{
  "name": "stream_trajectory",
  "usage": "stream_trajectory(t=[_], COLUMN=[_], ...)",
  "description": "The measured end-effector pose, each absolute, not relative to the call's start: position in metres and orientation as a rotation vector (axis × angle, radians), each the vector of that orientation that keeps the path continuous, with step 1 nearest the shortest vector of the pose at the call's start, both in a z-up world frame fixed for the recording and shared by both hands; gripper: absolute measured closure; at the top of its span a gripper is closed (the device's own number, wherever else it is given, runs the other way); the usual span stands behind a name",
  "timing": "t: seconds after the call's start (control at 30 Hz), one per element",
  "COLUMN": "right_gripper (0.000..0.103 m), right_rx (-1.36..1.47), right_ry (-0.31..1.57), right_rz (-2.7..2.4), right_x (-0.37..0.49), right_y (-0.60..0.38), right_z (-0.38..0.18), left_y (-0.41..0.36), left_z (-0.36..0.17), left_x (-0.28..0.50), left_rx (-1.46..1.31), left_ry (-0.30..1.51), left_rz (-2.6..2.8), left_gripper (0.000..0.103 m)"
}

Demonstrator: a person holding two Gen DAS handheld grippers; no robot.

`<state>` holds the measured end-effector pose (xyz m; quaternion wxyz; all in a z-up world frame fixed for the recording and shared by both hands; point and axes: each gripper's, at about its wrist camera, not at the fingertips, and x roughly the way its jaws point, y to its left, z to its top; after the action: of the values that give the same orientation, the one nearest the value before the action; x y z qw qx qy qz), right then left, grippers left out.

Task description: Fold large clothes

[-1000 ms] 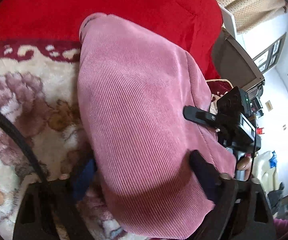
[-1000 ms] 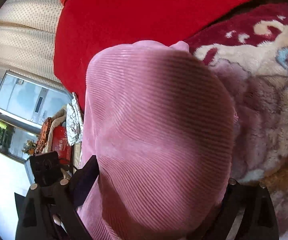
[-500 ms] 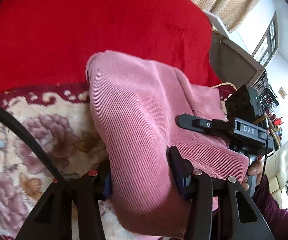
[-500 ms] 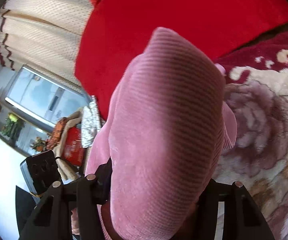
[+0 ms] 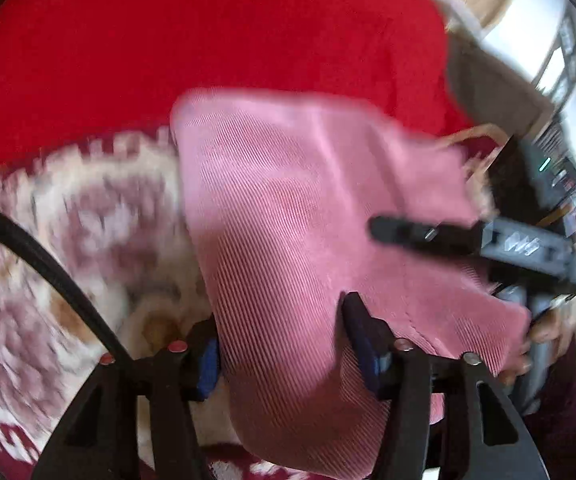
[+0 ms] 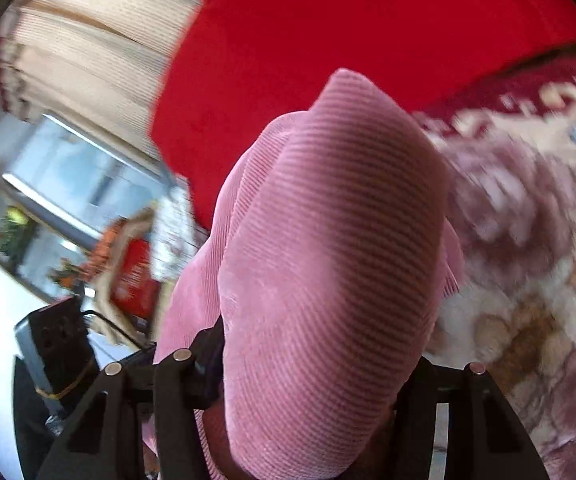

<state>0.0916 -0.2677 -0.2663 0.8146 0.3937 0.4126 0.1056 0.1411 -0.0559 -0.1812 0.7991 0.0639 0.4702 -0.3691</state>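
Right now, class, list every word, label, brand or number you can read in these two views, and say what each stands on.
No text can be read.
White lettering on the grey body of the right gripper: blurred, unreadable. Its jaws are opening, with the pink garment between them.
Print on the red box at the left of the right wrist view: blurred, unreadable.

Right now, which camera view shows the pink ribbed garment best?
The left wrist view: the pink ribbed garment spreads out there, its top edge and corner visible. The right wrist view shows only a close bulging fold that hides its outline.
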Motion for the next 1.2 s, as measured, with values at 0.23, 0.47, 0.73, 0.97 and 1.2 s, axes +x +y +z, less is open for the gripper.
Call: stream_trajectory(t=[0.23, 0.47, 0.73, 0.97, 1.2], right_gripper=[0.025, 0.027, 0.043, 0.041, 0.041], right_rx=[0.816, 0.669, 0.587, 0.445, 0.421], right_ry=[0.873, 0.677, 0.817, 0.803, 0.702], right_rz=[0.135, -0.042, 0.017, -0.054, -0.061], right_x=[0.065, 0.030, 0.108, 0.110, 0.043], right_y=[-0.293, -0.308, -0.242, -0.228, -0.224], right_z=[-0.245, -0.189, -0.213, -0.216, -0.166], left_y=[-0.044, -0.030, -0.033, -0.040, -0.025], left_z=[-0.150, -0.126, -0.165, -0.156, -0.121], left_x=[0.116, 0.077, 0.082, 0.075, 0.046], left_rx=[0.209, 0.390, 0.402, 0.421, 0.405], left_ry=[0.889, 0.707, 0.759, 0.733, 0.626], left_rz=[-0.742, -0.579, -0.500, -0.454, -0.346], left_gripper=[0.034, 0.033, 0.030, 0.029, 0.026])
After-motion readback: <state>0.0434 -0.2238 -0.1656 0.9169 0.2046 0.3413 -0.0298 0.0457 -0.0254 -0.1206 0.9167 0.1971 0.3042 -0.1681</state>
